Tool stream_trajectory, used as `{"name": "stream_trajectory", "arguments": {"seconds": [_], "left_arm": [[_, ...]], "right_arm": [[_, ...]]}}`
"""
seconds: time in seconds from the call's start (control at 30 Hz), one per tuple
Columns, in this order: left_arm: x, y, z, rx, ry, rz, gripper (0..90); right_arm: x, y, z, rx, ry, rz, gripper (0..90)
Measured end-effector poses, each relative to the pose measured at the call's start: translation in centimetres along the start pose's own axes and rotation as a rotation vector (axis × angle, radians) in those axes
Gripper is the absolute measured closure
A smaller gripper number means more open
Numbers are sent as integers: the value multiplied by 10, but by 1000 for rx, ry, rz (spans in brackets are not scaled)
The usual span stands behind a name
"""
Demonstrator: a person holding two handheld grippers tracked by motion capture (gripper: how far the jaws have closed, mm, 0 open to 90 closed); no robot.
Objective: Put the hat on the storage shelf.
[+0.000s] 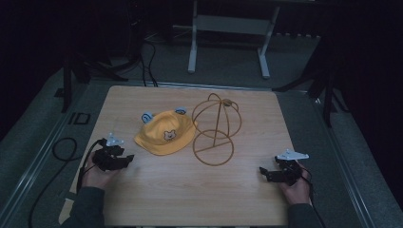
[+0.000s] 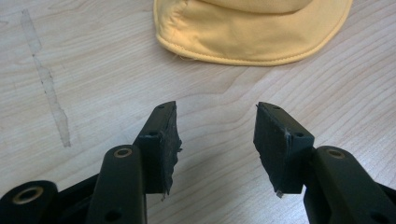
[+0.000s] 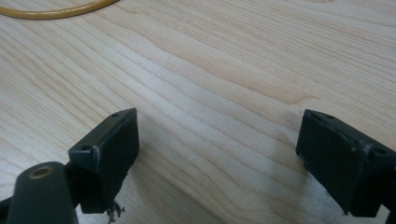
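- Near the middle of the wooden table I see a yellow hat, lying brim down, with a small bear face on the front and two pale blue ears on top.
- Just beside it, on its right in the high view, stands a gold wire hat stand: a round base ring flat on the wood, an upright stem, and a wire dome on top. The hat's brim reaches the ring's edge; I cannot tell whether they touch.
- My left gripper rests low at the table's left side, near the hat's brim, held in the left hand. Its jaws are parted with bare wood between them, and the hat's yellow edge lies ahead in the left gripper view.
- My right gripper sits at the table's right edge, well apart from the stand, in the right hand. Its jaws are spread wide, gripping nothing; a curve of the ring shows far ahead.
- Black cable loops off the left side.
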State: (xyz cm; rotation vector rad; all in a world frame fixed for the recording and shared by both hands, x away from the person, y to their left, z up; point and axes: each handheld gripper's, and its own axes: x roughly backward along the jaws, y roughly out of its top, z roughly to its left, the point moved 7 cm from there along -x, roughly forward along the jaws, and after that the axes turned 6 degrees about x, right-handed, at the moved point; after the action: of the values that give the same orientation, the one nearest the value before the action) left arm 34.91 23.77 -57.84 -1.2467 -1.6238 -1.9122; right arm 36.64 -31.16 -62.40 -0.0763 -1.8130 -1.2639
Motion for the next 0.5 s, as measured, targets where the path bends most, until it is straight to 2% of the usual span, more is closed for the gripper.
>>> {"name": "stream_trajectory", "arguments": {"seconds": [0.5], "left_arm": [[12,12,7,-102,-26,43,485]], "right_arm": [[0,0,0,-3,-3,0,135]]}}
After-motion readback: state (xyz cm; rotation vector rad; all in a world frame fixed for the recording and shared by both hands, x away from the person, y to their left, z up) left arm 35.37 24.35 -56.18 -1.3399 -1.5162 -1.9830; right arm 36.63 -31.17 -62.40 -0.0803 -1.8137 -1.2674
